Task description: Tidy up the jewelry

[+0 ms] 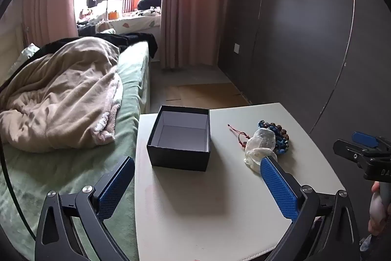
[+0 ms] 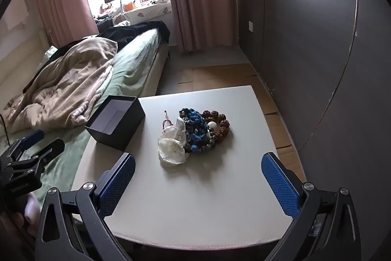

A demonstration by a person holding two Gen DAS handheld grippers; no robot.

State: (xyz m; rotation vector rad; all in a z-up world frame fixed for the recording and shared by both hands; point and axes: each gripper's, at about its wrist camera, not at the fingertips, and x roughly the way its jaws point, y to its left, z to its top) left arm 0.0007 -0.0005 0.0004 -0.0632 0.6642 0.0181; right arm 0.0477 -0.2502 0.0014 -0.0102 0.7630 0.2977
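On a low white square tabletop [image 2: 220,187] beside a bed with green sheet [image 1: 132,80] and a rumpled beige blanket [image 1: 61,99], an open black cardboard box with a pale lining [image 1: 180,138] stands at the table's left edge, empty as far as both views show.

The left gripper [image 1: 195,177], its blue-padded jaws spread to their widest and holding nothing, hangs tilted down over the near left part of the table, the box straight ahead between its fingers.

To the right of the box, well apart from it, lies the heap of jewelry [image 2: 195,133]: a crumpled clear plastic bag [image 2: 171,148] at the near side, a tangle of blue and dark beaded strands [image 2: 195,126] behind it, a ring of knobbly brown wooden beads [image 2: 220,121] on the far right, and a thin red cord [image 1: 238,135] trailing toward the box.

The right gripper [image 2: 198,175], equally wide open and empty, points down at the heap, which sits almost dead centre between its fingers and just ahead of them. It looks the nearer hand for a first pick; the heap's long axis runs roughly away from it, near to far. Anything lifted must then travel left to the box.
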